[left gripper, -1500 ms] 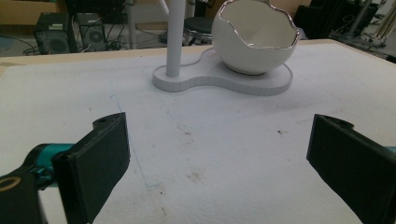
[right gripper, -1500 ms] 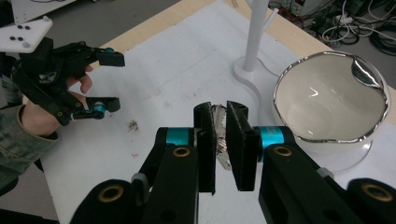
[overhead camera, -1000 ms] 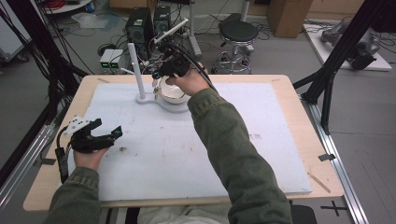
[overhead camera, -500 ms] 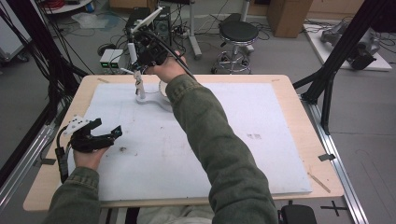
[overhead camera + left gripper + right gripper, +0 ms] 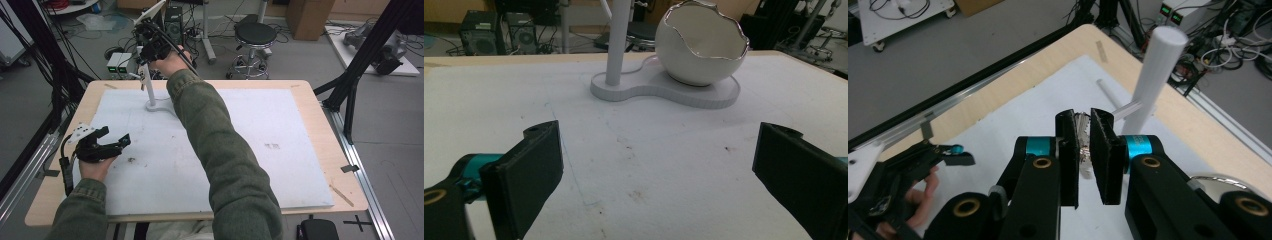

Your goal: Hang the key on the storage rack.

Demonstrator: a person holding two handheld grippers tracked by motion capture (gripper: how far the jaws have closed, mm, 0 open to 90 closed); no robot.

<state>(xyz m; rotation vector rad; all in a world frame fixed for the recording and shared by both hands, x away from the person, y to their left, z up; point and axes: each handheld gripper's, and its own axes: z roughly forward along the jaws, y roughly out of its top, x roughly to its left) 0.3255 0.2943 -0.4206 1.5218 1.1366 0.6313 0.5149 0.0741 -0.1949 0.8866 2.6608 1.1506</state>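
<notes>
A white stand (image 5: 664, 90) with an upright pole (image 5: 619, 40) sits at the table's far left, and a white eggshell-shaped bowl (image 5: 701, 47) with a silver rim rests on its base. My right gripper (image 5: 1084, 145) is shut on a small silvery item (image 5: 1081, 131), of which little shows. In the high view the right gripper (image 5: 152, 42) is held high over the pole (image 5: 148, 87); the sleeve hides the bowl there. My left gripper (image 5: 115, 136) rests near the table's left edge. Its jaws stand wide apart with nothing between them (image 5: 656, 165).
A white mat (image 5: 260, 130) covers most of the wooden table (image 5: 320, 92). A thin side peg (image 5: 1125, 110) sticks out of the pole (image 5: 1155, 75). Cables, power boxes and a stool (image 5: 255, 37) stand on the floor beyond the far edge.
My right gripper has lifted away from the bowl and moved left and farther out, now above the pole's top. The left gripper has stayed put.
</notes>
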